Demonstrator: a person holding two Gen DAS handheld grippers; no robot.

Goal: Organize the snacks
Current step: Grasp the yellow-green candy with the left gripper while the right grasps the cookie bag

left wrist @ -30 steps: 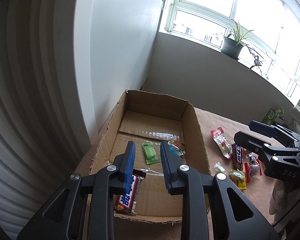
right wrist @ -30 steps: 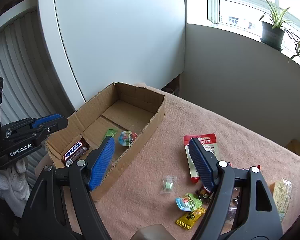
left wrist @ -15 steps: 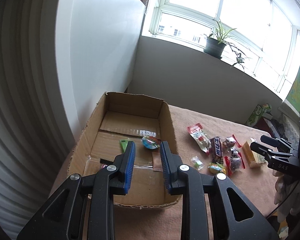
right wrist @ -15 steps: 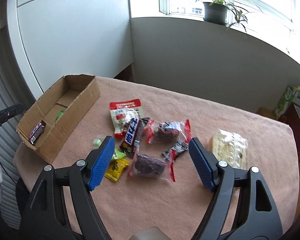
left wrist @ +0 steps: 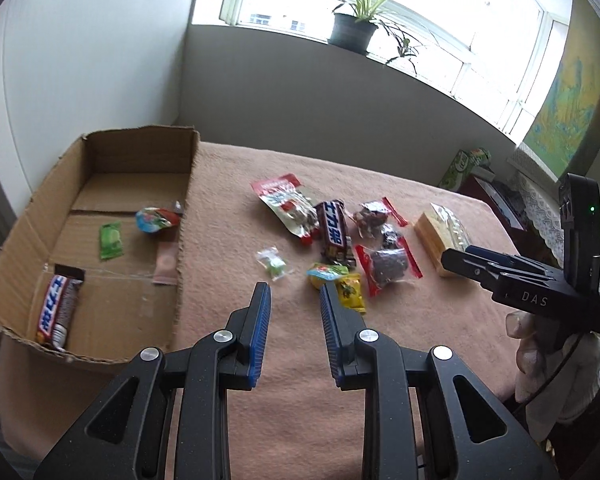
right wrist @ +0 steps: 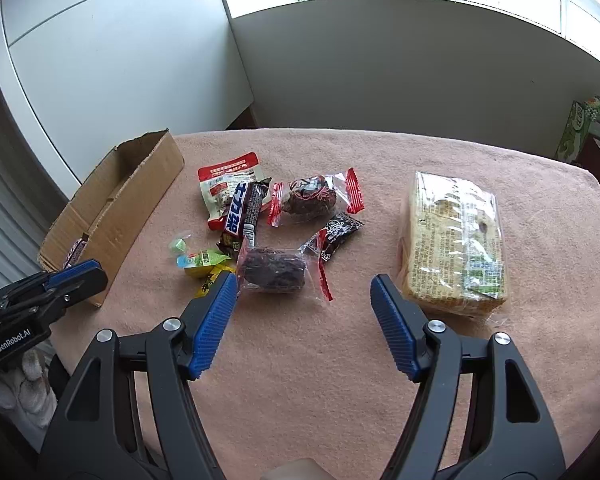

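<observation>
My left gripper [left wrist: 294,288] hovers over the pink cloth just short of a yellow candy [left wrist: 350,292] and a small clear-wrapped candy [left wrist: 274,264]; its jaws stand narrow and hold nothing. The cardboard box [left wrist: 100,152] to its left holds a chocolate bar [left wrist: 56,308], a green packet [left wrist: 111,240] and a jelly cup [left wrist: 156,218]. My right gripper [right wrist: 304,278] is open and its jaws are closing, with only bare cloth between them. A dark snack in a red-ended wrapper [right wrist: 276,272] lies at its left fingertip, and a cracker pack [right wrist: 452,240] lies by its right one.
More snacks lie in a cluster on the cloth: a red-and-white pouch [right wrist: 228,188], a second chocolate bar [right wrist: 242,216], another red-ended wrapper [right wrist: 312,200] and a small black packet [right wrist: 340,232]. A green carton [right wrist: 580,128] stands beyond the table's far right corner. A wall and window sill rise behind.
Both views have swung right, away from the box toward the snack pile. My left gripper left the box and now hangs over the cloth. The right jaws have narrowed slightly.
</observation>
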